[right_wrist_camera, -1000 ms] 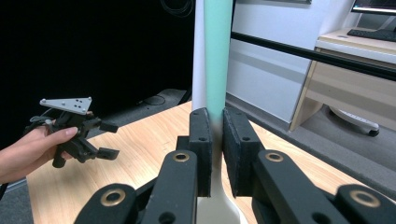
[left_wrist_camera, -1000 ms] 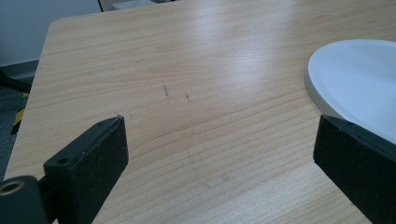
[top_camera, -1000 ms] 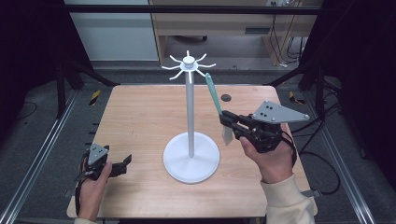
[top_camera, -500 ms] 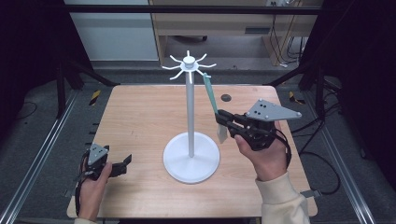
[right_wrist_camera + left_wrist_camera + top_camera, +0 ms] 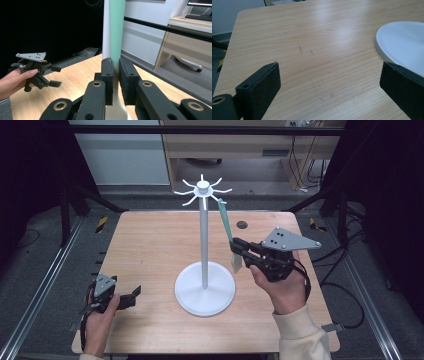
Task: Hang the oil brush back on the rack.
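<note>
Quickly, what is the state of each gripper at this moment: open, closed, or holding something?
Left gripper: open, nothing between its jaws, low over the table.
Right gripper: shut on the green-handled utensil, held upright beside the white stand.

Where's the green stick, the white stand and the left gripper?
green stick [image 5: 225,222], high view, on its handle.
white stand [image 5: 204,240], high view, on its pole.
left gripper [image 5: 131,296], high view, between its open jaws.
</note>
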The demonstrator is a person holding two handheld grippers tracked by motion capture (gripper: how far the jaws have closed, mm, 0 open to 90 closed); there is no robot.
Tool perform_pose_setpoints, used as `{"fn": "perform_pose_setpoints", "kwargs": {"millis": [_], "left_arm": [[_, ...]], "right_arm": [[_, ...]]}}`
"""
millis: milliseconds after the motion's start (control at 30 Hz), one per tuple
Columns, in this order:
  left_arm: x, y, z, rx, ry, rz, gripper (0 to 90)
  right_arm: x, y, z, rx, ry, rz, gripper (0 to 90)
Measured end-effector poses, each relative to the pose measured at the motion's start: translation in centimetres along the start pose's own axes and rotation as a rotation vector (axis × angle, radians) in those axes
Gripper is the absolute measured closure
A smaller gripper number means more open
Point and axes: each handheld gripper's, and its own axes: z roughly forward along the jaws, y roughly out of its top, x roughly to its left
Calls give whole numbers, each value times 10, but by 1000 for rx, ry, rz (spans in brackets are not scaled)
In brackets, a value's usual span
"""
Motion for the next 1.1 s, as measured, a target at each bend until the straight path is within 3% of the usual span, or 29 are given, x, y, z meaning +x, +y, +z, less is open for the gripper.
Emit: {"fn": "perform_pose_setpoints", "kwargs": {"millis": [1100], "left_arm": [[-1,-1,1,8,-4,0,29]], "right_arm": [[0,-2,7,8,3,15,810]]}}
